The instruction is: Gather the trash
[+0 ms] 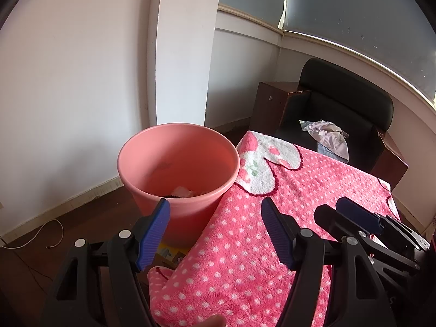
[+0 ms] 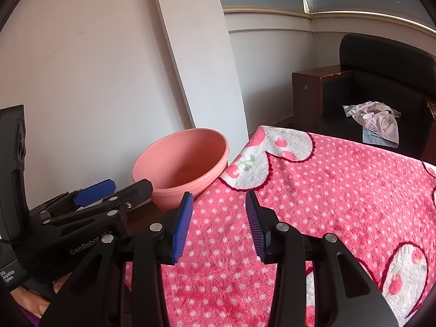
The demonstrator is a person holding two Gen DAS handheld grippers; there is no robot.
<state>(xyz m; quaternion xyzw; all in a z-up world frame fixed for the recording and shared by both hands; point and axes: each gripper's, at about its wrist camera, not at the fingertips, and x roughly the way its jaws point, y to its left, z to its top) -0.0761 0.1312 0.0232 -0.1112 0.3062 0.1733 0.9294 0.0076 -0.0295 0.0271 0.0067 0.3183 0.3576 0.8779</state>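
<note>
A pink plastic bin (image 1: 178, 163) stands on the floor beside a table covered by a pink polka-dot towel (image 1: 272, 231). White crumpled trash (image 1: 182, 192) lies at the bin's bottom. My left gripper (image 1: 215, 218) is open and empty, just in front of the bin and over the towel's edge. My right gripper (image 2: 219, 212) is open and empty above the towel (image 2: 327, 204), with the bin (image 2: 181, 163) ahead to its left. The left gripper also shows in the right wrist view (image 2: 109, 193), and the right gripper in the left wrist view (image 1: 340, 212).
A black armchair (image 1: 348, 114) with crumpled cloth (image 1: 327, 136) on its seat stands behind the table. A white cable (image 1: 41, 234) lies on the dark floor at left. A white wall and pillar (image 1: 185, 49) rise behind the bin.
</note>
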